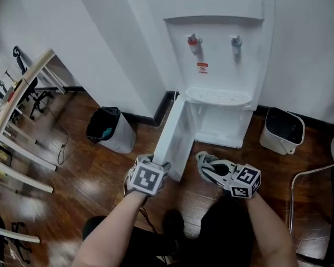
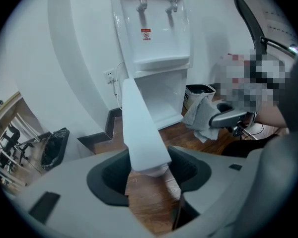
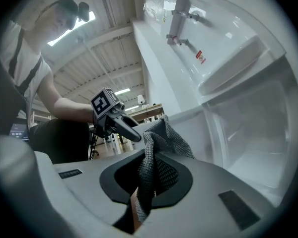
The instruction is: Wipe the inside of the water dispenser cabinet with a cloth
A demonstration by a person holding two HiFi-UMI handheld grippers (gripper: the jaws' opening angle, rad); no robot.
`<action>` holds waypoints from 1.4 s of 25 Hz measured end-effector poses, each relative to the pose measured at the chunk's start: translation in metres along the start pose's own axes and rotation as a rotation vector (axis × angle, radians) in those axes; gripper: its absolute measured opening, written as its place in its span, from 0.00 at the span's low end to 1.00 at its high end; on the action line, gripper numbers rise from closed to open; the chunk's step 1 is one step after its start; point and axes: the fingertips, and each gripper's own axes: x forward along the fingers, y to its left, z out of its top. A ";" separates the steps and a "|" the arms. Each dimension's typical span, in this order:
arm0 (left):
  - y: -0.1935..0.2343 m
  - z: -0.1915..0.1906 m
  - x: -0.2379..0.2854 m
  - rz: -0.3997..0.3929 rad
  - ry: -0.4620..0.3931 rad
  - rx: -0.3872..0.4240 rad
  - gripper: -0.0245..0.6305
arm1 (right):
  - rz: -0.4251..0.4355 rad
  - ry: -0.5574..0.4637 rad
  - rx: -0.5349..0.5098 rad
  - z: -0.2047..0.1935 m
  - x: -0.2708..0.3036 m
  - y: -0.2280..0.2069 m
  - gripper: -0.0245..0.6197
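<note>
The right gripper is pinching the cloth tight (soft, light, floppy; any bunched fold serves) at six o'clock from the open cabinet. The left gripper is clamping the stiff door.

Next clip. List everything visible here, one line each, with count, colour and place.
water dispenser: one, white, against the wall ahead
taps: two, red and blue, on the dispenser front
cabinet door: one, white, swung open at the dispenser's base
cloth: one, grey, in the right gripper
bin: one, black-lined, left of the dispenser
bucket: one, white, right of the dispenser
floor: dark wood
left gripper: shut on the cabinet door's edge
right gripper: shut on the cloth
</note>
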 end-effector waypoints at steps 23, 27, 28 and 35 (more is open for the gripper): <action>0.004 -0.020 0.006 -0.035 0.047 0.027 0.39 | -0.066 0.076 -0.073 -0.002 -0.001 0.009 0.09; 0.003 -0.021 0.008 -0.062 0.061 0.039 0.39 | -0.045 0.095 -0.094 -0.001 0.010 0.012 0.09; 0.002 -0.021 0.010 -0.068 0.059 0.046 0.39 | -0.045 0.095 -0.094 -0.001 0.011 0.012 0.09; 0.008 -0.024 0.008 -0.051 0.049 0.057 0.39 | -0.023 0.110 -0.099 -0.007 0.022 0.018 0.09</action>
